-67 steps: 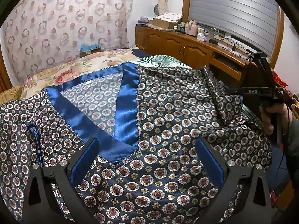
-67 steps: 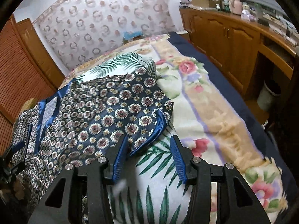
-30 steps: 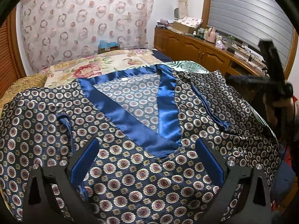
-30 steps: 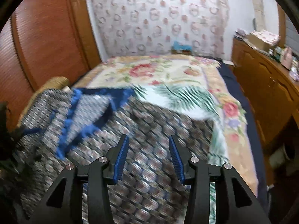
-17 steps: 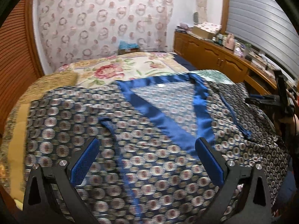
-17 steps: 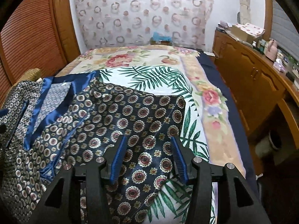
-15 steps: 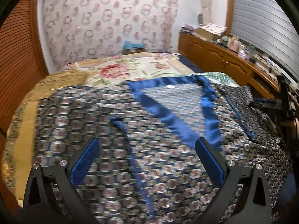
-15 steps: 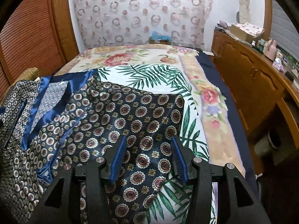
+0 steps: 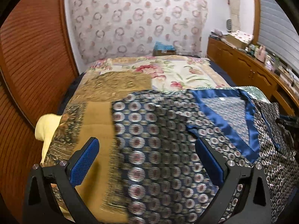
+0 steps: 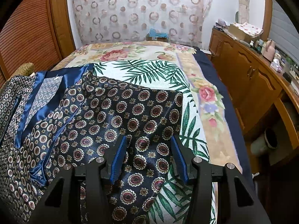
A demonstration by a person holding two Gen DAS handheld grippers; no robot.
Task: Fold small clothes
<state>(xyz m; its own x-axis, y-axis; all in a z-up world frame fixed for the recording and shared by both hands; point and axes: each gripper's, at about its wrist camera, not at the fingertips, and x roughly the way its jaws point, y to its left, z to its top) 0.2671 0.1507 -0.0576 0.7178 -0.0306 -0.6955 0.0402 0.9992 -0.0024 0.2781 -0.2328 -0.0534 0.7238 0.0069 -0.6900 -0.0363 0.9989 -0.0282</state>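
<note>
A navy satin pajama top (image 9: pixel 158 130) with a medallion print and a blue V collar (image 9: pixel 220 119) lies spread on the bed. My left gripper (image 9: pixel 147 158) is open and empty above its left sleeve edge. In the right wrist view the top's right part (image 10: pixel 130 112) lies folded over on the leaf-print blanket. My right gripper (image 10: pixel 149 156) is open, its jaws standing over that folded cloth without holding it.
A floral and leaf-print blanket (image 10: pixel 149 67) covers the bed. A tan fringed cloth (image 9: pixel 97 123) and a pale yellow item (image 9: pixel 46 128) lie at the left edge. A wooden slatted wall (image 9: pixel 28 65) is left, a wooden sideboard (image 10: pixel 252 78) right.
My left gripper has swung left, from over the collar to the top's left edge and the tan cloth. My right gripper has held nearly still over the folded right part.
</note>
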